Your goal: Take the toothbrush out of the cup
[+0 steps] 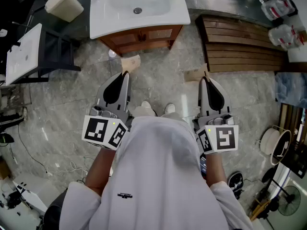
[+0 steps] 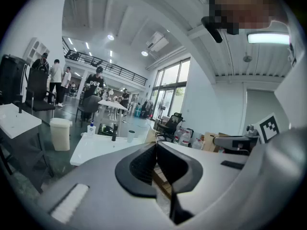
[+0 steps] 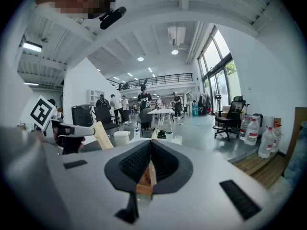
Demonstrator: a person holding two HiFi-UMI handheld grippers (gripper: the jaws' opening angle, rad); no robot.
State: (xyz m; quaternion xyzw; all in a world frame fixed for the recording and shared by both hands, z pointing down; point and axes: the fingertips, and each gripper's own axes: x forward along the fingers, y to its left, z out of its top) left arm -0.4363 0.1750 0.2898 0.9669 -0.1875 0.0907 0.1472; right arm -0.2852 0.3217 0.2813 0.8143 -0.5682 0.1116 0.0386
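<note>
A white cup point(image 2: 131, 136) stands on the white sink counter point(image 2: 96, 147), beside a black tap point(image 2: 114, 133) and a soap bottle point(image 2: 91, 128). In the right gripper view the cup point(image 3: 169, 136) is small and far off. No toothbrush can be made out at this distance. My left gripper point(image 1: 125, 74) and right gripper point(image 1: 205, 79) are held side by side at waist height, pointing at the sink cabinet point(image 1: 141, 35) and well short of it. The jaws of the left gripper point(image 2: 156, 143) and the right gripper point(image 3: 151, 142) are both shut with nothing between them.
A beige bin point(image 1: 64, 4) stands left of the sink, with a white table point(image 1: 23, 54) further left. A wooden platform point(image 1: 244, 44) lies to the right, with water bottles point(image 1: 280, 8) beyond it. Cardboard scraps point(image 1: 130, 62) lie on the stone floor. People stand far off point(image 2: 56, 75).
</note>
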